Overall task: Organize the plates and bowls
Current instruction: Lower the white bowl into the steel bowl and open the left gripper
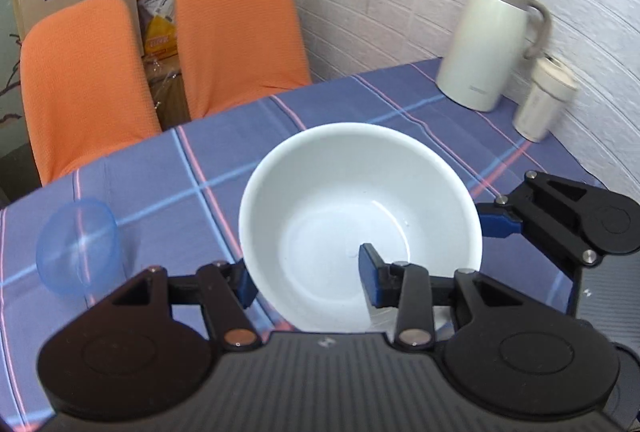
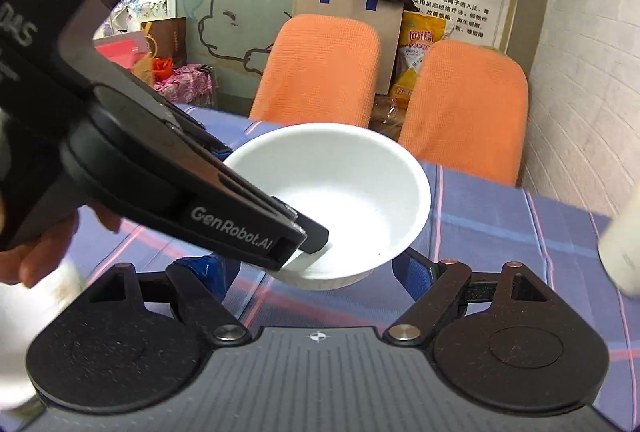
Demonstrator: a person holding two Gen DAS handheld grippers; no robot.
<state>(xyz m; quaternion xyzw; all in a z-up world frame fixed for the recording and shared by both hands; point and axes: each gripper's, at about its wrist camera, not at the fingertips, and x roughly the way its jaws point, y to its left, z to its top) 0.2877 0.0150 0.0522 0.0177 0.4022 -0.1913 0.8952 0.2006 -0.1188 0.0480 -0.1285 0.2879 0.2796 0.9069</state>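
The left claw grips the white bowl by its near rim: one blue pad sits inside the wall, the other outside, the jaws closed down to the wall's thickness. In the right view the bowl looks lifted just clear of the cloth, though whether its base touches is hard to tell.

The right claw stands wide open and empty, just short of the bowl on its right side.

A clear blue bowl sits on the cloth to the left claw's left. No plates and no stack show ahead of either claw, so my judgement is that the task is at an early or middle stage: one bowl in hand, not yet placed, and the blue one untouched.
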